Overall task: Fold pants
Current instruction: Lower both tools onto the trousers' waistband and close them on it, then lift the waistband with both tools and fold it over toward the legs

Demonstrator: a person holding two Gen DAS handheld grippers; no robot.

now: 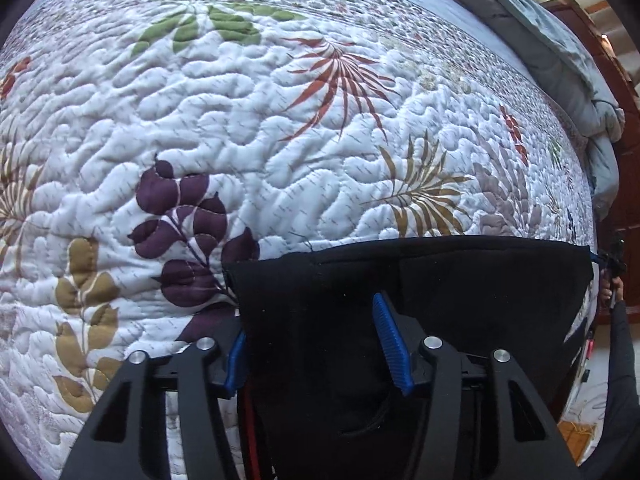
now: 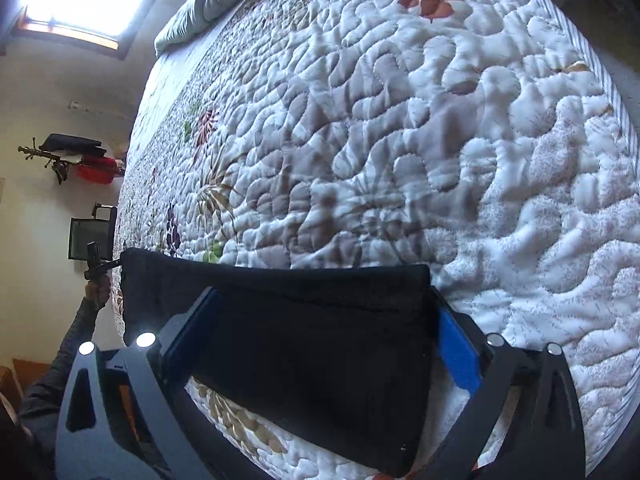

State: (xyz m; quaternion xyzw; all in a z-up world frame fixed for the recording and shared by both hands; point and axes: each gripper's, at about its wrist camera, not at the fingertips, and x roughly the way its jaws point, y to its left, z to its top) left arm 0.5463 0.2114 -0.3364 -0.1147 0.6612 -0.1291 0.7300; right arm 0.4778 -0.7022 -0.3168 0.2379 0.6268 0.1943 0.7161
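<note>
**Pants flat on quilt, both grippers over the top edge**

We see the black fabric pants (image 1: 420, 280) lying on the white quilted leaf-print bedspread (image 1: 280, 120). Left gripper (image 1: 316, 344) straddles the pants' left corner, jaws half closed, blue ribbed pads (image 1: 390, 344) not clearly pinching: we can't tell if it grips. Right gripper (image 2: 324, 328) stands wide open, pants edge between its fingers, nothing held.

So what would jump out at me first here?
The black pants lying flat on a white quilt printed with coloured leaves. Then the blue-padded left gripper, its fingers either side of the cloth's corner, and the right gripper, spread wide over the other end.
</note>
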